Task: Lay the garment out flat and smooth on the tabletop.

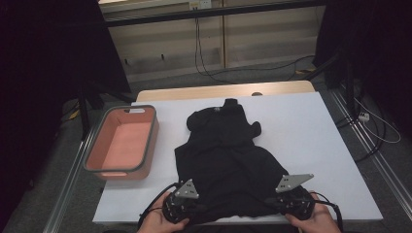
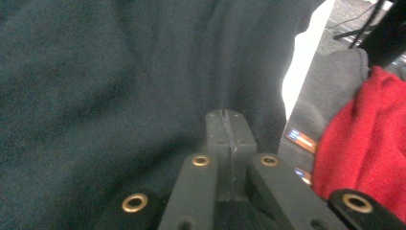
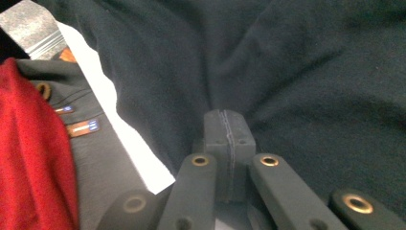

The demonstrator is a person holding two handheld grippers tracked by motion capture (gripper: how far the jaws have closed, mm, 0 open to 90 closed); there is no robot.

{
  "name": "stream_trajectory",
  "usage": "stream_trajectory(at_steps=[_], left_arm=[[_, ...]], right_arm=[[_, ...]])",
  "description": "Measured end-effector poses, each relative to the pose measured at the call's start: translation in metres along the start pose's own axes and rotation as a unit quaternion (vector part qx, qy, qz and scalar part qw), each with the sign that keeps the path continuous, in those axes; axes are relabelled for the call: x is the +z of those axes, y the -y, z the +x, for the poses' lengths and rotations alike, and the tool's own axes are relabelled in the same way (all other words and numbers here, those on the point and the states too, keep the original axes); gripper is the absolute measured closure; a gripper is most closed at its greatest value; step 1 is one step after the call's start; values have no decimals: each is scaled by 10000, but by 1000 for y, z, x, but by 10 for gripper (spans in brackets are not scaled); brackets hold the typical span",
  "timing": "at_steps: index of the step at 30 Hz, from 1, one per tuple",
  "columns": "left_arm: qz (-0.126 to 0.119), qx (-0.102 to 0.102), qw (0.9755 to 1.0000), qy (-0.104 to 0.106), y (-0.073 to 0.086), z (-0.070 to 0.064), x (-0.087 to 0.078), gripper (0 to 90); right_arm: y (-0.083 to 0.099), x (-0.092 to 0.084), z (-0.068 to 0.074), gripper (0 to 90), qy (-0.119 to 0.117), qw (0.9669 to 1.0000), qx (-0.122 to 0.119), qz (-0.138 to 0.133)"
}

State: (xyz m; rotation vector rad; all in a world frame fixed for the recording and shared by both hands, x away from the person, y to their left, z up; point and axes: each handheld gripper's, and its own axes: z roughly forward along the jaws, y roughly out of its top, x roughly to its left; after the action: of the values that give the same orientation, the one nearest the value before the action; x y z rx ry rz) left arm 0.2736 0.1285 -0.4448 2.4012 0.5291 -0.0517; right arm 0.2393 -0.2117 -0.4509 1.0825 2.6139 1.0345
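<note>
A black garment [image 1: 223, 155] lies spread on the white table [image 1: 311, 131], its neck toward the far side and its hem at the near edge. My left gripper [image 1: 198, 208] is at the hem's left corner and my right gripper [image 1: 273, 204] at its right corner, each held in a hand. In the left gripper view the jaws [image 2: 225, 117] are pressed together on the dark cloth [image 2: 95, 96], and a fold runs up from their tips. In the right gripper view the jaws [image 3: 226, 117] are likewise closed on the cloth [image 3: 311, 72], with a crease leading away from them.
A pink bin with a grey rim [image 1: 153, 138] stands on the table's left side. The table's near edge is close behind both grippers. The person's red top [image 2: 368, 143] and grey clothing [image 3: 95, 158] lie just beyond that edge. Cables trail on the floor at the right.
</note>
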Motion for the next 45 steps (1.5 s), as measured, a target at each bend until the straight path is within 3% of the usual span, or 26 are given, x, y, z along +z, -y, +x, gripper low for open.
stream_trajectory(at_steps=[7,8,11,12,13,16,19,20,22,28,33,34,35,36,37,39,41,45], left_arm=[[22,52,9999,150,12,-17,-8,900],[-57,-36,9999,135,13,-19,-9,900],[-200,-140,9997,-16,13,-14,-12,841],[-243,-161,9995,-86,12,-10,-14,779],[-267,-227,9992,-167,12,-5,-15,779],[-394,-412,9975,-409,11,11,-18,578],[-507,-502,9955,-624,8,24,-20,509],[-568,-531,9941,-752,6,32,-20,439],[-627,-513,9932,-837,4,37,-19,423],[-763,-471,9900,-1087,-6,59,-14,301],[-831,-560,9875,-1213,-15,71,-5,240],[-785,-564,9881,-1196,-15,71,-5,237],[-760,-564,9884,-1190,-14,71,-4,236],[-721,-526,9883,-1233,-13,68,-4,231],[-701,-494,9882,-1266,-12,67,-4,231],[-720,-494,9876,-1302,-10,64,-4,232],[-712,-468,9874,-1336,-10,61,-4,232],[-760,-404,9874,-1325,-10,57,-5,232]], right_arm=[[5,-3,10,900,-153,9999,-61,32],[6,-3,11,899,-179,9998,-67,32],[4,-3,9,822,-95,9999,-139,-6],[4,-3,6,714,-38,9999,-114,-62],[4,-3,6,714,-38,9999,-114,-62],[-1,-5,-4,542,87,9992,-18,-381],[-4,-5,-10,506,181,9985,29,-507],[-9,-4,-19,475,351,9975,96,-600],[-10,-4,-23,468,436,9970,155,-621],[-25,-1,-57,555,997,9915,396,-736],[-42,17,-89,615,1261,9891,564,-513],[-44,22,-92,621,1258,9895,577,-423],[-45,27,-94,623,1279,9897,560,-328],[-45,29,-94,714,1230,9900,568,-398],[-45,29,-94,714,1230,9900,568,-398],[-42,28,-93,888,1095,9910,607,-467],[-43,26,-89,896,1120,9916,565,-313],[-39,22,-87,898,1184,9913,516,-264]])
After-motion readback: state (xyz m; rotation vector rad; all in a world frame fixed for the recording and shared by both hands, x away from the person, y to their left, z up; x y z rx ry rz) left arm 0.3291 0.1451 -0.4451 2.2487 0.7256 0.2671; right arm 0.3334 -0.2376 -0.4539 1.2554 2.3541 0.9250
